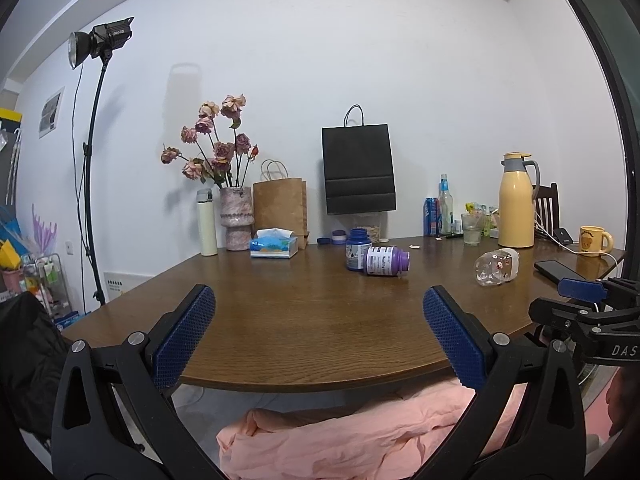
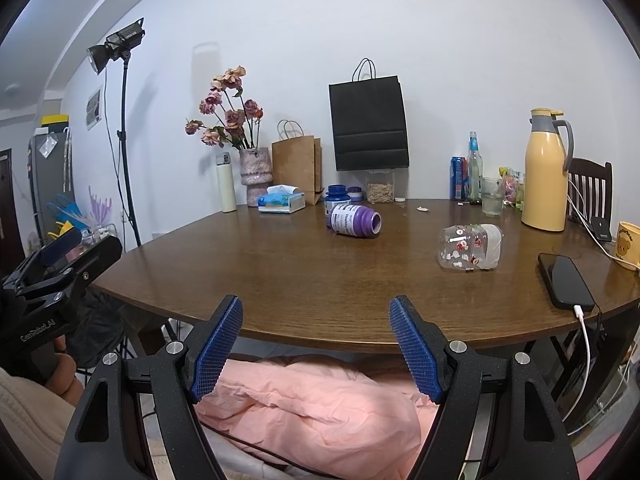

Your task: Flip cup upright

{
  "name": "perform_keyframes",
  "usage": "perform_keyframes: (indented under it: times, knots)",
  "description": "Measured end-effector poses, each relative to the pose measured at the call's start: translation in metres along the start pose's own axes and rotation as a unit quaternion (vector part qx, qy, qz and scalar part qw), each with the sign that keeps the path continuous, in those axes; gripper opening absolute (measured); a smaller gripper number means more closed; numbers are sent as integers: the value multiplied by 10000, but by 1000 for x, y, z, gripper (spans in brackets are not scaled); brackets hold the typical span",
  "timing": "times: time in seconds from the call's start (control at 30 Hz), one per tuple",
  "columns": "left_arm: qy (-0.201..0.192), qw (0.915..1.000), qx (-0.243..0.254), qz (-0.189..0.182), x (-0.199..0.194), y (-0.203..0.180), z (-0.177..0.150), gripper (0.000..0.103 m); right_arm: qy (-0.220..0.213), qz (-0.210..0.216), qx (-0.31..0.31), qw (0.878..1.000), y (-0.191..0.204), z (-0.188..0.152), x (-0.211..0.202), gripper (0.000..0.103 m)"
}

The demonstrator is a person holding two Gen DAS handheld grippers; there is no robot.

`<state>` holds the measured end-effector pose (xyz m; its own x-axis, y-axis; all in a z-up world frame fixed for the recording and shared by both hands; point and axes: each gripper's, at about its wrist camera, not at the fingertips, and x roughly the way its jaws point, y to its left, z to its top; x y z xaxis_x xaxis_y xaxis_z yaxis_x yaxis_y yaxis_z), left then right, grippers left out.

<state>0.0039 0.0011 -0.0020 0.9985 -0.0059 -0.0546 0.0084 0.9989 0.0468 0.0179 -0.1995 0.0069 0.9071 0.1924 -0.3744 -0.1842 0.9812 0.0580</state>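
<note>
The see-through cup lies on its side on the brown counter, toward the right edge. A purple bottle also lies on its side, nearer the middle, with a blue jar standing right behind it. A black phone lies near the right edge, close to the cup. A tall yellow jug stands behind the cup, near the back edge. The left tool and the right tool are both wide apart and hold nothing. Both hang over the front edge, apart from the cup.
</note>
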Motion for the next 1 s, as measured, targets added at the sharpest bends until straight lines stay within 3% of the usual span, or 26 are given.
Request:
perform_keyframes:
  times: [1.0]
  knots:
    - [40,10000,12,-28,-1,-5,-2,103,15,-6,1,10000,0,-2,2,81]
